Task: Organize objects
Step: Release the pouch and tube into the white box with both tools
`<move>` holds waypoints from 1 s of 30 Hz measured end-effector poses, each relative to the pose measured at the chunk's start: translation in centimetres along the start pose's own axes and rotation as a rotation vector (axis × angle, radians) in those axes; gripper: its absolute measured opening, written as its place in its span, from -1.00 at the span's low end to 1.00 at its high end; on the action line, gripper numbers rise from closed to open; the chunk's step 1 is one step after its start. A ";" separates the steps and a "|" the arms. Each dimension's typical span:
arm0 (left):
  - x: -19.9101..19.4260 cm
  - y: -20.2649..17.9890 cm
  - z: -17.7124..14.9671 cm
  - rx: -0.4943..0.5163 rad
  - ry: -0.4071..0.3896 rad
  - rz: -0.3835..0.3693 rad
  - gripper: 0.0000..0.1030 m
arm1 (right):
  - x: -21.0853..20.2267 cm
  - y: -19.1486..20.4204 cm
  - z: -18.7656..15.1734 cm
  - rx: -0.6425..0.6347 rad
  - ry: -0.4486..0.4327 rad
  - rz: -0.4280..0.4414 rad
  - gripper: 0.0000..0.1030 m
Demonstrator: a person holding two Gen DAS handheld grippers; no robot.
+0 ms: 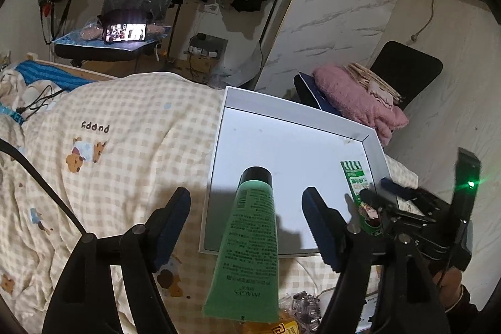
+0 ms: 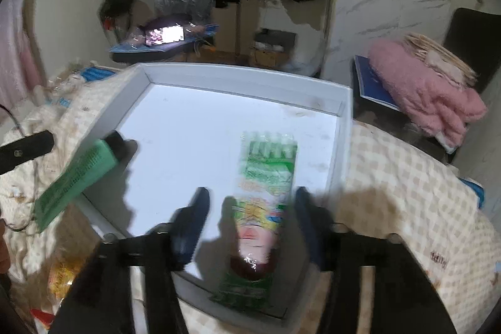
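Observation:
A shallow white box [image 1: 372,146] [image 2: 344,102] lies on the checked bedcover. A green tube with a black cap [image 1: 250,240] [image 2: 78,174] rests across the box's near-left edge, cap inside. It lies between the wide-open fingers of my left gripper [image 1: 247,212], which do not touch it. A green and white snack packet [image 2: 263,208] [image 1: 360,187] lies in the box's right part, between the open fingers of my right gripper [image 2: 250,208]. The right wrist view is blurred, so contact with the packet is unclear.
The checked bedcover [image 1: 125,146] spreads to the left. A chair with a pink blanket [image 1: 360,99] [image 2: 429,89] stands beyond the box. Yellow packets [image 1: 281,327] [image 2: 62,271] and clear clips [image 1: 303,305] lie near the box's front edge. A lit phone [image 1: 125,32] sits far back.

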State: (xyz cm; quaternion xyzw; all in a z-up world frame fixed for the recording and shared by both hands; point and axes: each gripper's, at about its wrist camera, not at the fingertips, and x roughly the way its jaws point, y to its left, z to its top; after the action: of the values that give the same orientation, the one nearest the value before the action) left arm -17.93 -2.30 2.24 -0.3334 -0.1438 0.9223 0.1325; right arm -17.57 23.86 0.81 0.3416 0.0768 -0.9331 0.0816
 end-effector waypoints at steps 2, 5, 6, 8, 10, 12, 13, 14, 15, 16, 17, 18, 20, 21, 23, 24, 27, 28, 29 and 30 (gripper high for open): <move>-0.2 0.0 0.0 0.001 -0.004 0.005 0.49 | -0.9 0.9 0.0 -0.057 -0.057 -0.065 0.58; -0.9 -0.2 0.1 0.008 -0.024 0.012 0.49 | -1.7 1.6 0.1 -0.104 -0.088 -0.089 0.59; -1.3 -0.3 0.2 0.004 -0.036 0.023 0.49 | -1.9 1.6 0.1 -0.104 -0.092 -0.080 0.59; -2.3 -0.6 0.6 -0.022 -0.077 0.088 0.49 | -2.8 1.1 0.3 -0.073 -0.109 -0.032 0.59; -3.6 -1.3 1.3 -0.028 -0.121 0.123 0.49 | -4.0 0.3 0.8 -0.011 -0.127 0.051 0.59; -5.3 -2.1 2.1 -0.016 -0.158 0.099 0.50 | -5.2 -0.3 1.1 0.032 -0.152 0.111 0.59; -6.1 -2.4 2.4 -0.002 -0.173 0.083 0.50 | -6.0 -0.4 1.4 0.045 -0.171 0.142 0.59; -6.8 -2.7 2.6 0.012 -0.181 0.076 0.50 | -7.0 -0.5 1.6 0.048 -0.190 0.165 0.59; -7.5 -3.0 2.7 0.027 -0.189 0.071 0.51 | -7.7 -0.5 1.7 0.043 -0.203 0.173 0.60; -8.2 -3.3 2.7 0.046 -0.193 0.069 0.53 | -8.6 -0.4 1.9 0.035 -0.221 0.171 0.60; -9.0 -3.7 2.7 0.067 -0.194 0.070 0.54 | -9.7 -0.3 2.1 0.016 -0.239 0.180 0.60; -9.7 -4.0 2.6 0.087 -0.195 0.073 0.57 | -10.3 -0.1 2.3 0.009 -0.247 0.192 0.60; -11.0 -4.4 2.5 0.109 -0.197 0.079 0.58 | -12.0 -0.2 2.6 0.008 -0.261 0.242 0.60; -11.6 -4.5 2.4 0.116 -0.199 0.075 0.58 | -12.3 -0.2 2.7 0.009 -0.261 0.254 0.70; -12.5 -4.8 2.2 0.125 -0.190 0.057 0.63 | -13.6 -0.4 2.5 0.019 -0.274 0.300 1.00; -12.8 -4.9 2.0 0.131 -0.181 0.047 0.67 | -14.1 -0.5 2.3 0.024 -0.283 0.311 1.00; -13.6 -5.1 1.2 0.136 -0.172 0.049 0.69 | -15.7 -0.3 1.9 -0.003 -0.289 0.322 1.00; -13.9 -5.2 1.0 0.137 -0.172 0.050 0.70 | -16.1 -0.2 1.8 -0.012 -0.288 0.320 1.00; -14.0 -5.4 0.8 0.140 -0.164 0.044 0.70 | -16.4 -0.1 1.7 -0.023 -0.285 0.324 1.00; -14.0 -5.4 0.6 0.143 -0.157 0.038 0.70 | -16.6 -0.1 1.5 -0.032 -0.279 0.332 1.00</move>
State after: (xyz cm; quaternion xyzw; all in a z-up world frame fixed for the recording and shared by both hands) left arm -7.11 -2.17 12.73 -0.2523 -0.0812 0.9559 0.1265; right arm -6.00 25.27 12.80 0.2156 0.0222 -0.9439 0.2492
